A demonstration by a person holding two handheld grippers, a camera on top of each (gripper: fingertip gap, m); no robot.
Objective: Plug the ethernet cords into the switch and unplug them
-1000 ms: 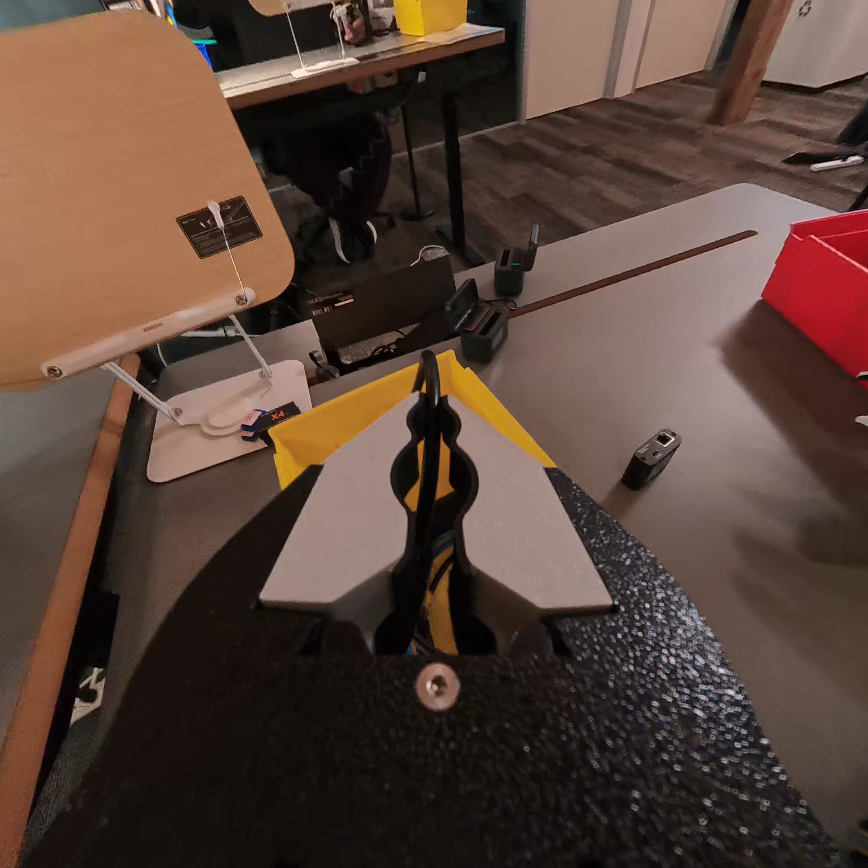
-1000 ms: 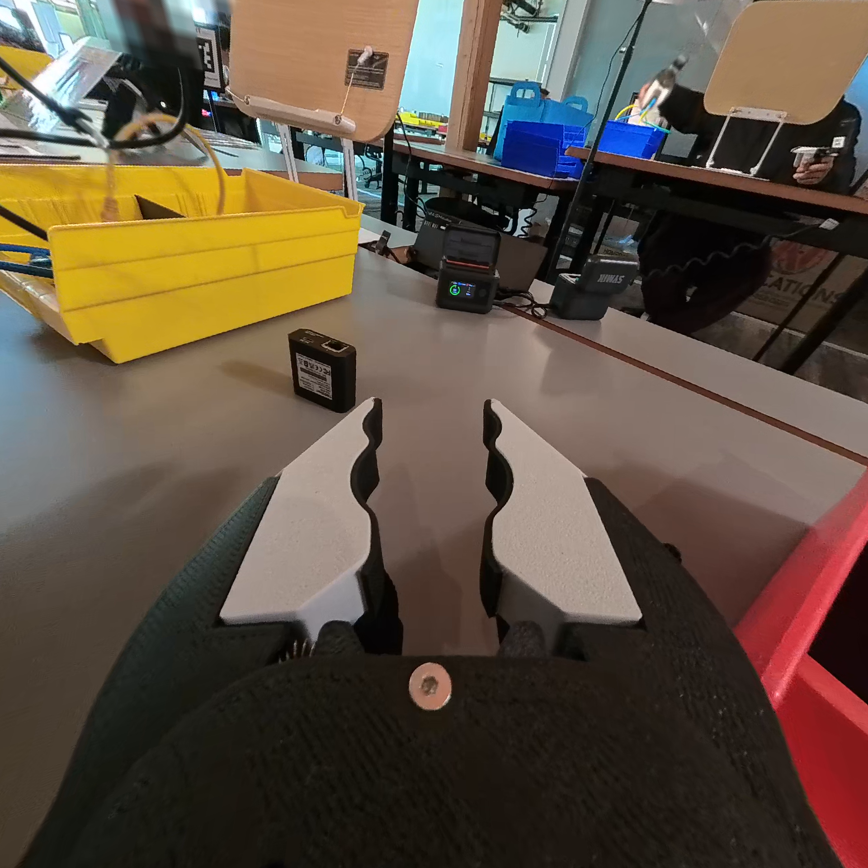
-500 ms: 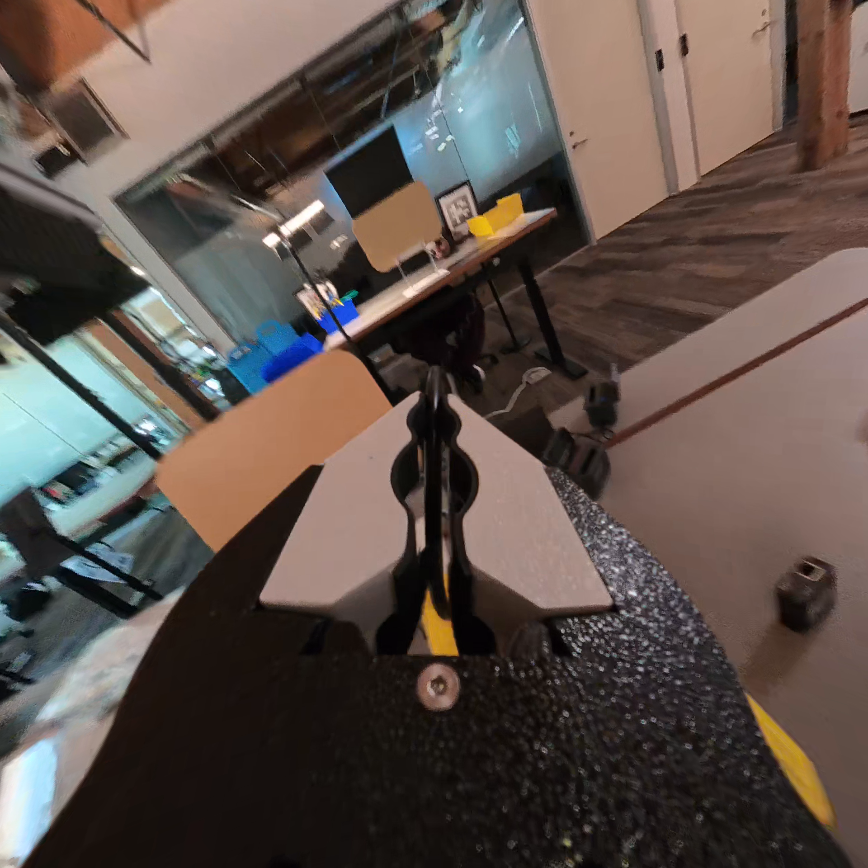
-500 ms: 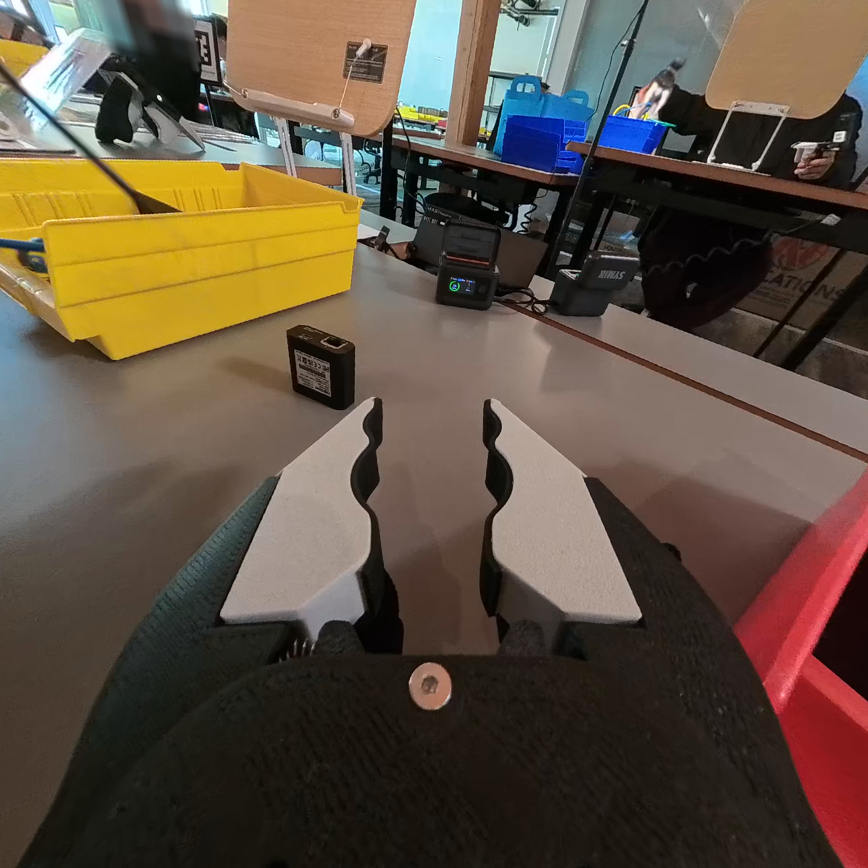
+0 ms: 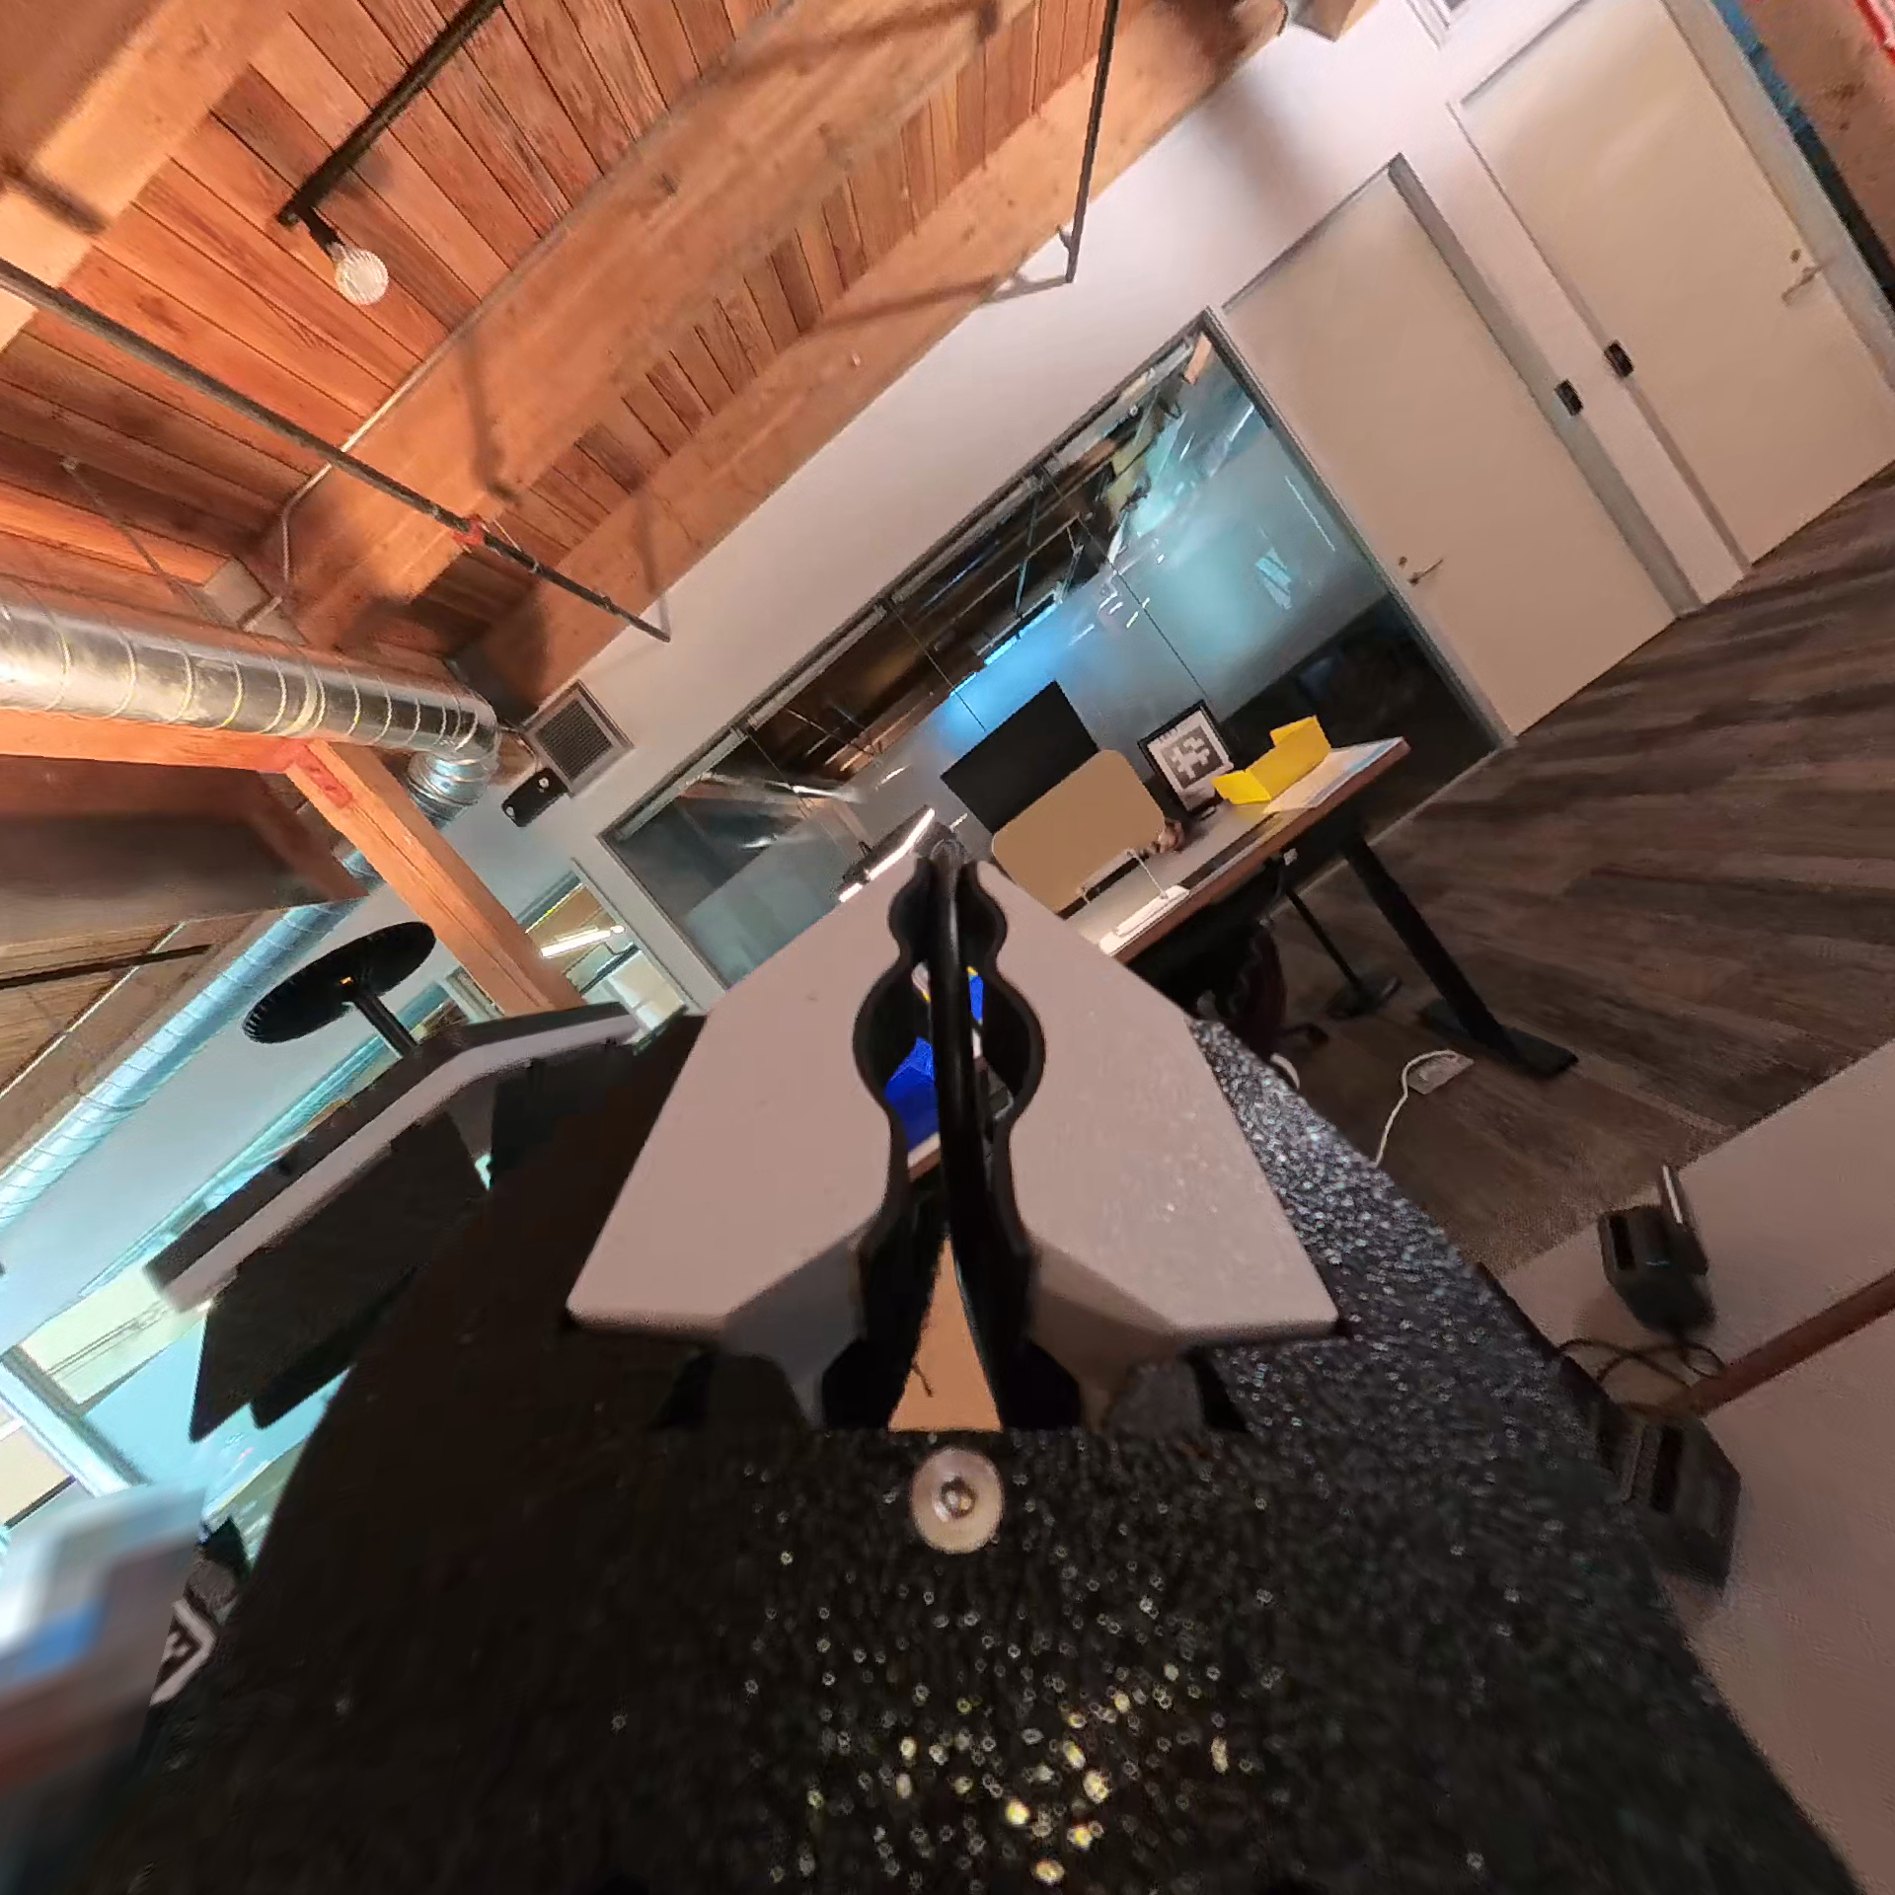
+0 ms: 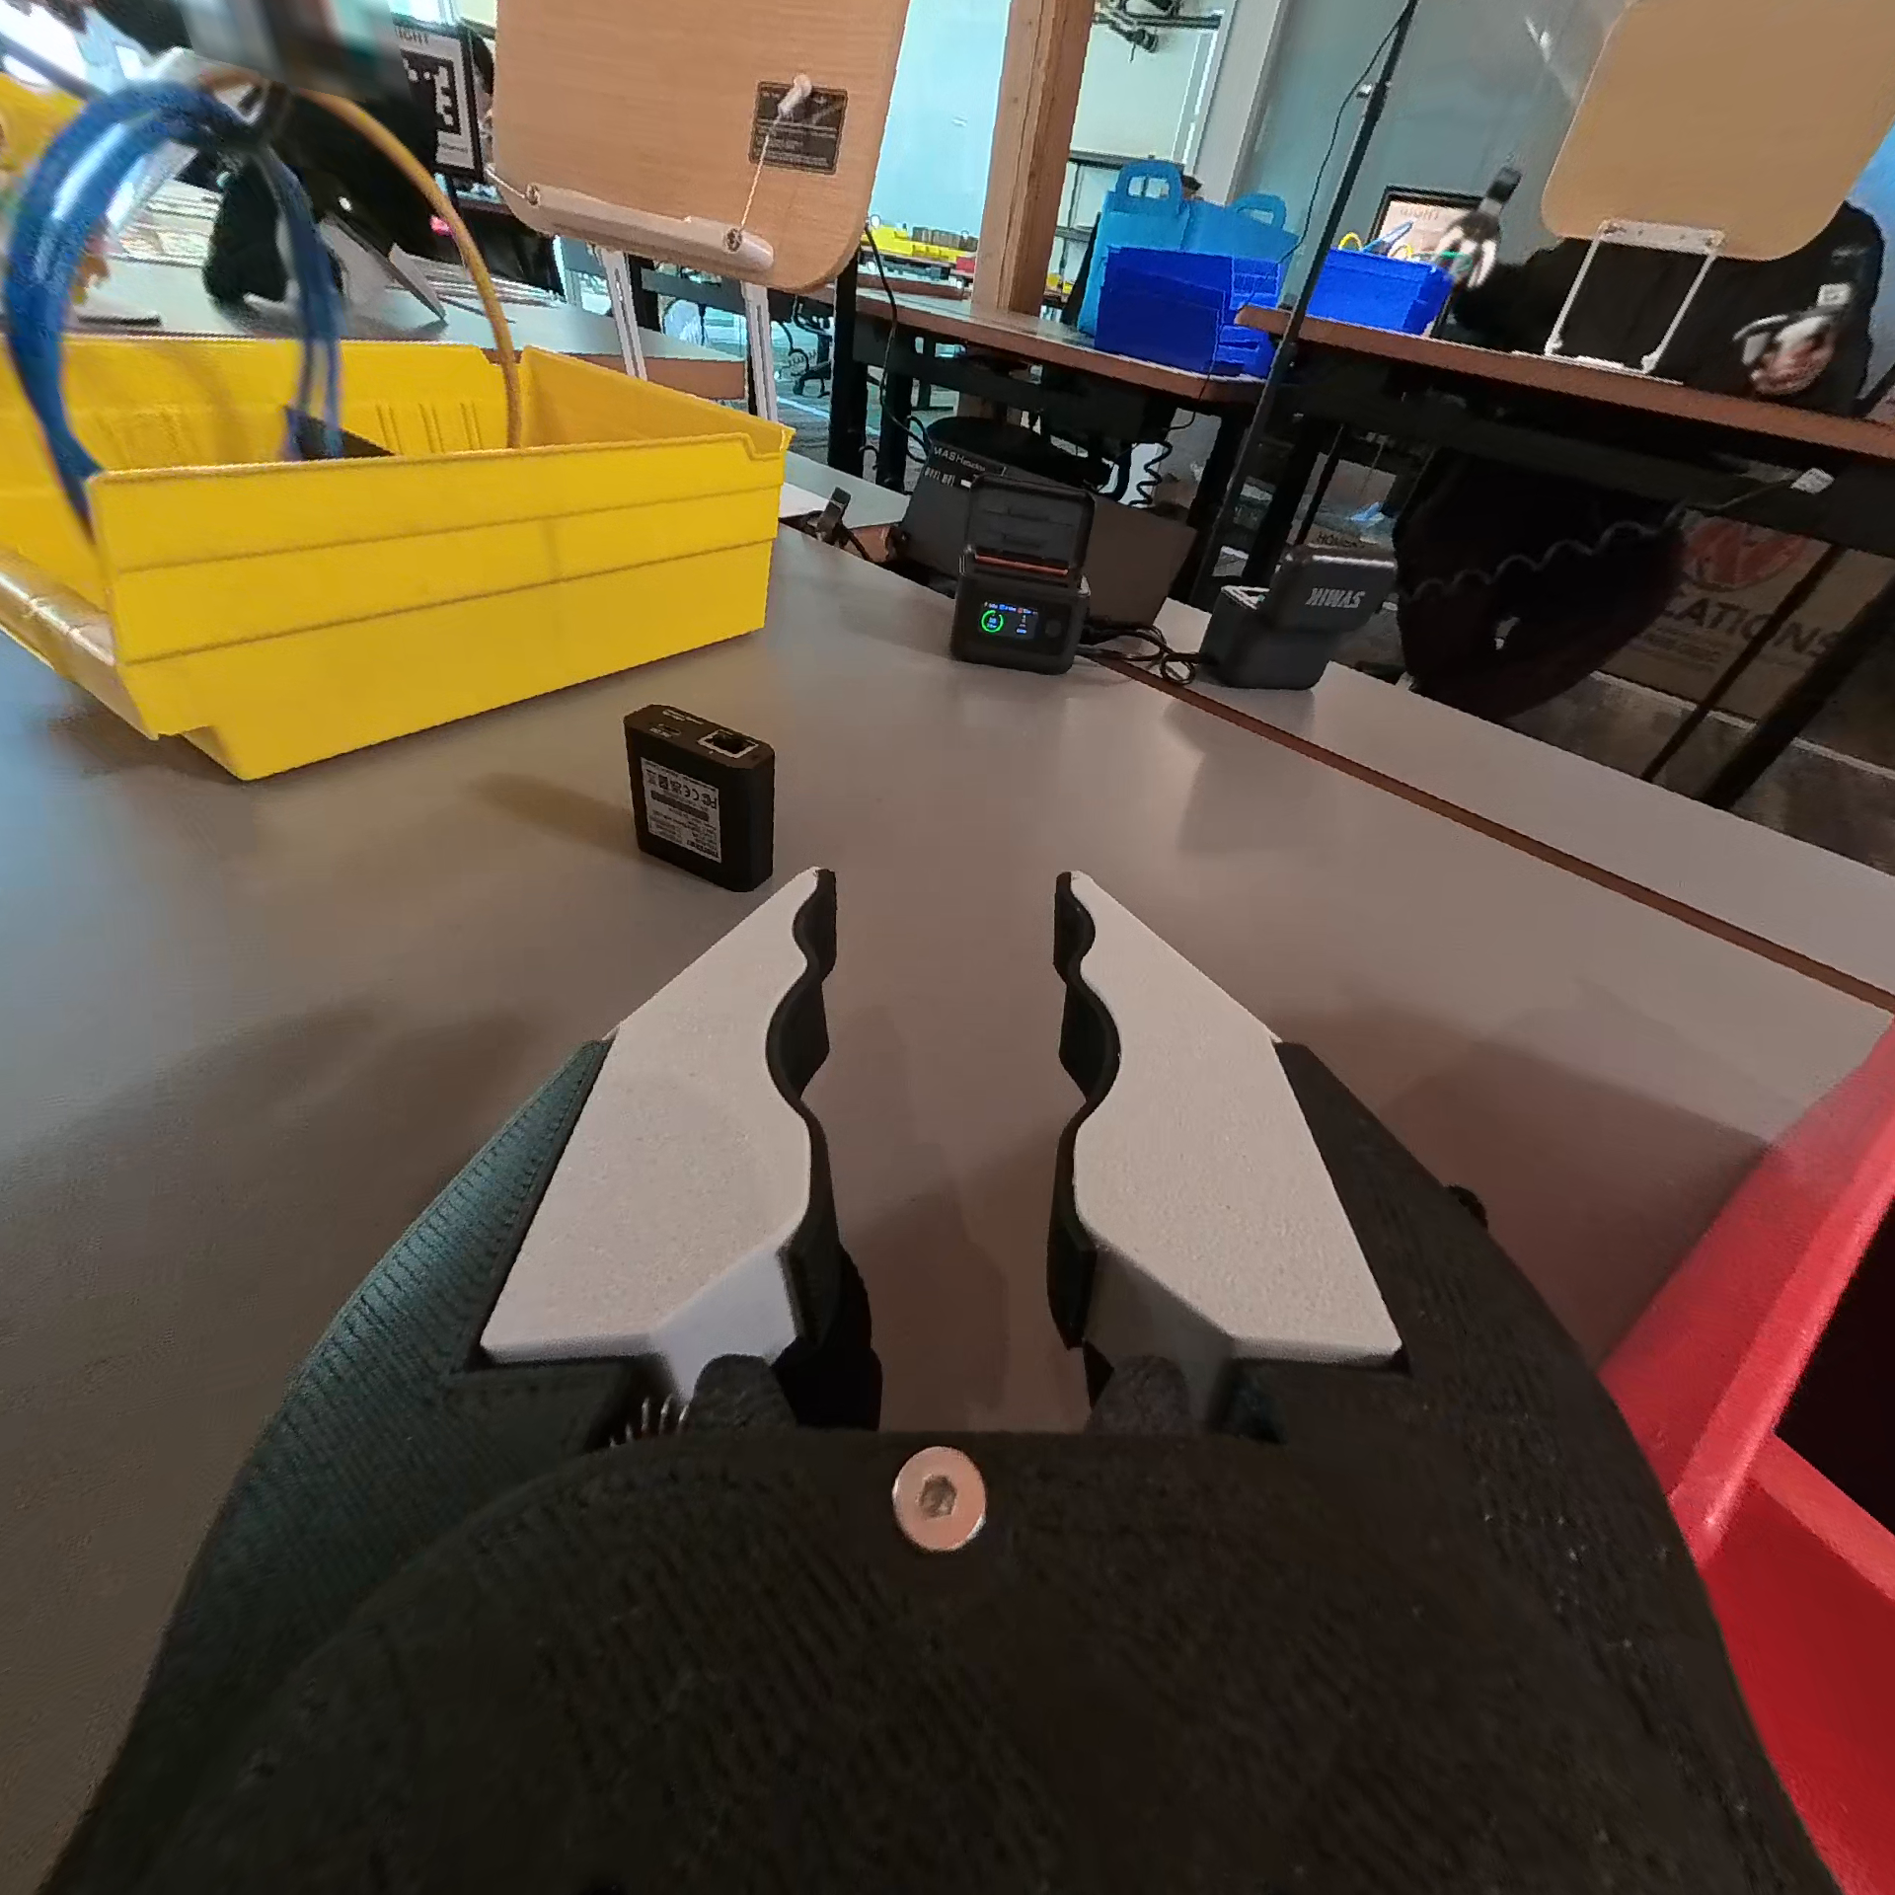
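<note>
My left gripper point(image 5: 943, 872) is shut on a black cord point(image 5: 959, 1077) that runs between its grey fingers; it is tilted up toward the ceiling. In the right wrist view a blue cord point(image 6: 51, 267) and a yellow cord point(image 6: 482, 277) hang in loops over the yellow bin point(image 6: 431, 574) at the upper left. A small black switch box point(image 6: 702, 795) with one port on top stands on the grey table, just ahead and left of my right gripper point(image 6: 943, 892). The right gripper is open and empty, low over the table.
A red bin point(image 6: 1764, 1333) sits close on the right. Two black charger cases point(image 6: 1015, 605) with cables stand at the table's back edge beside a seam. A wooden board on a white stand point(image 6: 697, 133) rises behind the yellow bin. A person sits at a far desk. There is about 60 centimeters between the tips of the two grippers.
My left gripper has lifted and tilted upward with the black cord, so the table and yellow bin left its view. Blue and yellow cords now hang above the bin. The right gripper stayed still.
</note>
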